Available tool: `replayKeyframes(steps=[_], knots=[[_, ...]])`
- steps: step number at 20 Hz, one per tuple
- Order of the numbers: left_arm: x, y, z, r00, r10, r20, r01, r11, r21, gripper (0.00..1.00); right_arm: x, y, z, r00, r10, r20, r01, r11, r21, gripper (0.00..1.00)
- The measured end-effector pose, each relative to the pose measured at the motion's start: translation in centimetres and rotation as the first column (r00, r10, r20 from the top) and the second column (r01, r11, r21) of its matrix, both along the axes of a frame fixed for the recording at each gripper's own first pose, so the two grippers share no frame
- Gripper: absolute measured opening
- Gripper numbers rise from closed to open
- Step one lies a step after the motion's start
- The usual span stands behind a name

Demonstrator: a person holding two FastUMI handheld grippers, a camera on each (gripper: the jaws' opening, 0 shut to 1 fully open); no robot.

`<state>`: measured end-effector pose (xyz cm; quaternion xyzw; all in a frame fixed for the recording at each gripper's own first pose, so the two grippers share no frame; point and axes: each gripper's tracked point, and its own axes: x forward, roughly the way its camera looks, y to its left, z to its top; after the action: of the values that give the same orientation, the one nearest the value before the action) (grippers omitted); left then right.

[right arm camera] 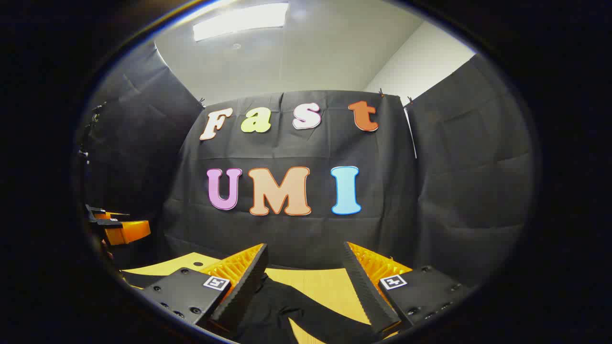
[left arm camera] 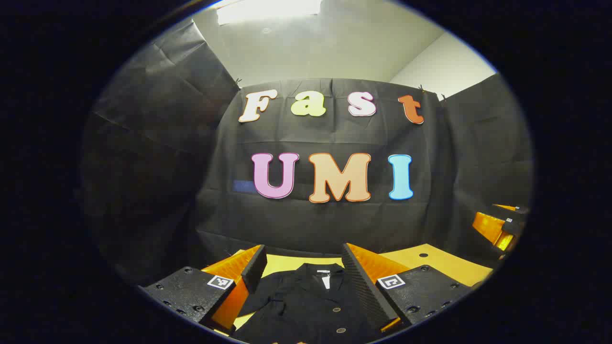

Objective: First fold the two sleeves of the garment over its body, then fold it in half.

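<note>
Nothing folded yet. Garment [left arm camera: 311, 301] lies flat on the table [left arm camera: 444, 263], bottom centre; its sleeve [right arm camera: 306, 306] is spread out. Left gripper [left arm camera: 303, 267] and right gripper [right arm camera: 306, 267] both gape, holding nothing. All folds remain.

I can read no text from here. Small square black-and-white marker tags [left arm camera: 220, 282] sit on the finger mounts, patterns only. A white label [left arm camera: 325, 281] sits at the garment's [left arm camera: 311, 306] collar, too small to make out.
</note>
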<state>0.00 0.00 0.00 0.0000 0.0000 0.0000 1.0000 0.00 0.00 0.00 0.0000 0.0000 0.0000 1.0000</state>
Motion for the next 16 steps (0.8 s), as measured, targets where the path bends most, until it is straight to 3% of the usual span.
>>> replayKeyframes(steps=[3, 5, 10, 14, 16], knots=[[0.0, 0.2, 1.1, 0.998, 0.047, 0.033, -0.05, 0.995, 0.085, 0.93, 1.1, 0.2, -0.8, 0.998, 0.069, 0.002, -0.069, 0.998, 0.01, 0.98], [-0.1, -0.2, 2.0, 0.997, 0.048, 0.057, -0.054, 0.993, 0.105, 0.92, 1.8, -0.2, -1.1, 0.998, 0.067, -0.02, -0.066, 0.997, 0.024, 0.99], [0.0, -0.1, 1.9, 0.999, -0.007, 0.046, 0.003, 0.997, 0.082, 0.94, 2.2, 0.7, 1.5, 0.999, 0.029, 0.025, -0.031, 0.996, 0.085, 0.96], [-0.2, 2.0, 1.6, 0.999, -0.011, 0.036, 0.009, 0.998, 0.058, 0.94, 1.9, 2.9, 2.1, 0.998, 0.016, 0.052, -0.017, 1.0, 0.025, 0.94], [-0.3, 3.1, 1.7, 0.999, 0.0, 0.034, -0.001, 0.999, 0.042, 0.94, 1.3, 3.8, 2.6, 0.998, 0.015, 0.066, -0.014, 1.0, -0.007, 1.0]])
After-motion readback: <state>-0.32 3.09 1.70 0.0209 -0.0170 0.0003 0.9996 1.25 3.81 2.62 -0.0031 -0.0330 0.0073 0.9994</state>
